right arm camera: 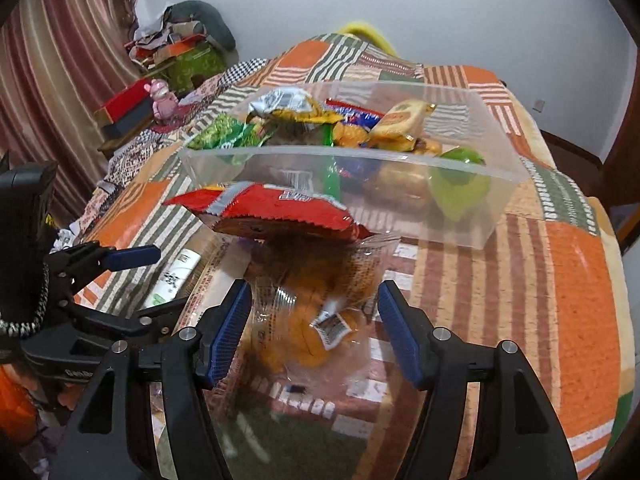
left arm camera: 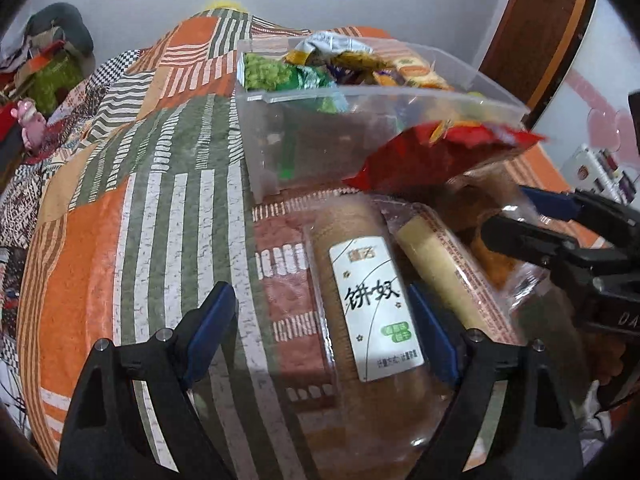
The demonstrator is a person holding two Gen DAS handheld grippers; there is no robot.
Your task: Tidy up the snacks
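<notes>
A clear plastic bin point(left arm camera: 304, 140) point(right arm camera: 472, 208) holding several snack packs stands on the patchwork quilt. A red snack bag point(left arm camera: 436, 160) point(right arm camera: 276, 210) leans against its near wall. My left gripper point(left arm camera: 320, 320) is open above a brown cake pack with a white label point(left arm camera: 372, 312), its right finger beside the pack. A long pale biscuit pack point(left arm camera: 436, 264) lies to its right. My right gripper point(right arm camera: 314, 320) is open around a clear bag of orange pastries point(right arm camera: 312, 320), not touching it. The right gripper also shows in the left wrist view point(left arm camera: 532, 216), and the left in the right wrist view point(right arm camera: 152, 280).
The quilt point(left arm camera: 140, 240) point(right arm camera: 560, 280) covers the bed. A pink toy point(right arm camera: 162, 98), boxes and clothes sit at the far left by the curtain. A wooden door point(left arm camera: 552, 24) stands at the right.
</notes>
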